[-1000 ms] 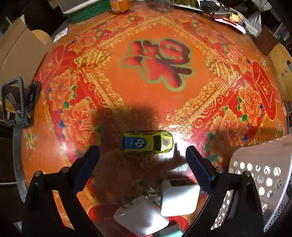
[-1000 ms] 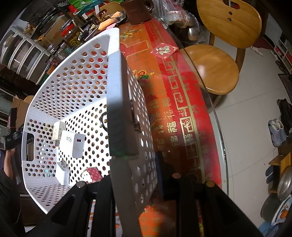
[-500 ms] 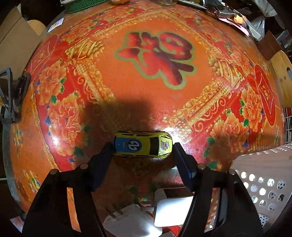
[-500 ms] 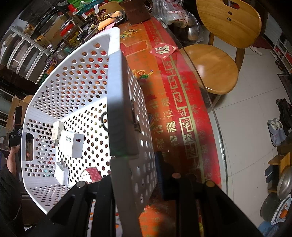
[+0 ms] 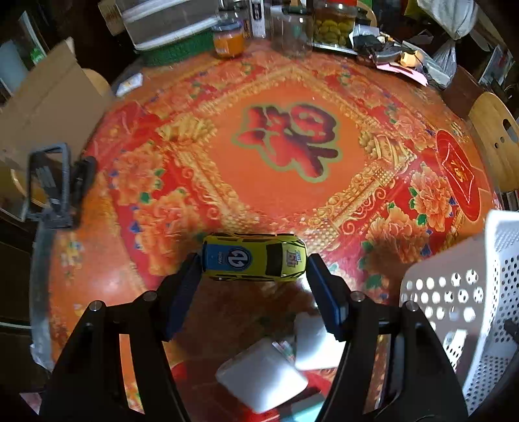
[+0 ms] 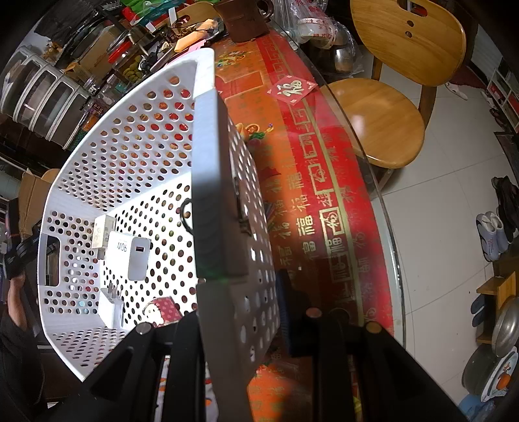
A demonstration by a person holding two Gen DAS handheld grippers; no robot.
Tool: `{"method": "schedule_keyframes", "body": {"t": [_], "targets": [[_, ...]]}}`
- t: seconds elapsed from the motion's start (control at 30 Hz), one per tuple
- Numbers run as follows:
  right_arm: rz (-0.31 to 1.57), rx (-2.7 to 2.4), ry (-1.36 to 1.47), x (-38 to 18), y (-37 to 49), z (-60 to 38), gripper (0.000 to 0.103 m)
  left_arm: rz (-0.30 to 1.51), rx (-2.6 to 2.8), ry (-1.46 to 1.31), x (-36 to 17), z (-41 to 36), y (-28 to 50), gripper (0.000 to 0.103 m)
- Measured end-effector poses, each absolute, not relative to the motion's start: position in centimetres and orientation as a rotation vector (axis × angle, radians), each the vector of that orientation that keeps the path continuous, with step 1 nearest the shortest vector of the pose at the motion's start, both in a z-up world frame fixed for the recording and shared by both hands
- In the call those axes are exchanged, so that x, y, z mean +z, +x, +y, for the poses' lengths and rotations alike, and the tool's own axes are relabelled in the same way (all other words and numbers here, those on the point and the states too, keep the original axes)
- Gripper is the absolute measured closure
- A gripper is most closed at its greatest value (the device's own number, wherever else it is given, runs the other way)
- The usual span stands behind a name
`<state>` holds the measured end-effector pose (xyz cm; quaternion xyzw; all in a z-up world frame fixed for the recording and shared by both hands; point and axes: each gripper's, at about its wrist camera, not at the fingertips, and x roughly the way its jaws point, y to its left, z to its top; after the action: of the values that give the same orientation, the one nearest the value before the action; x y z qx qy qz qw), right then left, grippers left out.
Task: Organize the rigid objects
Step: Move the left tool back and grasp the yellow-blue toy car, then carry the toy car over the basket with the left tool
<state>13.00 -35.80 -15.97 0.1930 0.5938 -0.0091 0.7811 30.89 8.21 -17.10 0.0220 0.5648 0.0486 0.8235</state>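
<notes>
A yellow toy car (image 5: 254,258) with a blue hood is held between the pads of my left gripper (image 5: 254,269), which is shut on it nose to tail above the red table (image 5: 292,181). Two white chargers (image 5: 262,378) lie on the table below the gripper. My right gripper (image 6: 238,311) is shut on the near wall of the white perforated basket (image 6: 207,181); the basket also shows at the right in the left wrist view (image 5: 467,292). Inside the basket lie white chargers (image 6: 129,253) and a small red-and-white piece (image 6: 160,311).
Jars and boxes (image 5: 292,29) line the table's far edge. A black clamp (image 5: 58,181) sits at the left edge. Wooden chairs (image 6: 382,126) stand right of the table's glass edge (image 6: 386,233). A cardboard box (image 5: 42,107) stands at far left.
My left gripper moved forward to the toy car, closed on it and lifted it; the view now takes in the far table edge. The right gripper and basket have not moved.
</notes>
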Motion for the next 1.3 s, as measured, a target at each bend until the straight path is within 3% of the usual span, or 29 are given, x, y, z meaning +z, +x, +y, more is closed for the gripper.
{"method": "schedule_keyframes", "body": {"t": [0.27, 0.6, 0.97, 1.3], "targets": [[1.285, -0.008, 0.408, -16.0, 13.0, -35.7, 0.083, 1.122, 0.153, 0.214, -10.8, 6.0, 27.6, 0.039], [1.283, 0.003, 0.405, -16.0, 13.1, -35.6, 0.082, 1.014, 0.093, 0.394, -4.4, -5.0, 23.6, 0.039], [1.28, 0.003, 0.407, -15.9, 13.1, -35.7, 0.082, 1.102, -0.072, 0.481, -8.0, -14.8, 21.1, 0.039], [1.274, 0.004, 0.412, -15.7, 13.1, -35.8, 0.082, 1.155, -0.061, 0.542, -11.9, -16.2, 21.8, 0.038]]}}
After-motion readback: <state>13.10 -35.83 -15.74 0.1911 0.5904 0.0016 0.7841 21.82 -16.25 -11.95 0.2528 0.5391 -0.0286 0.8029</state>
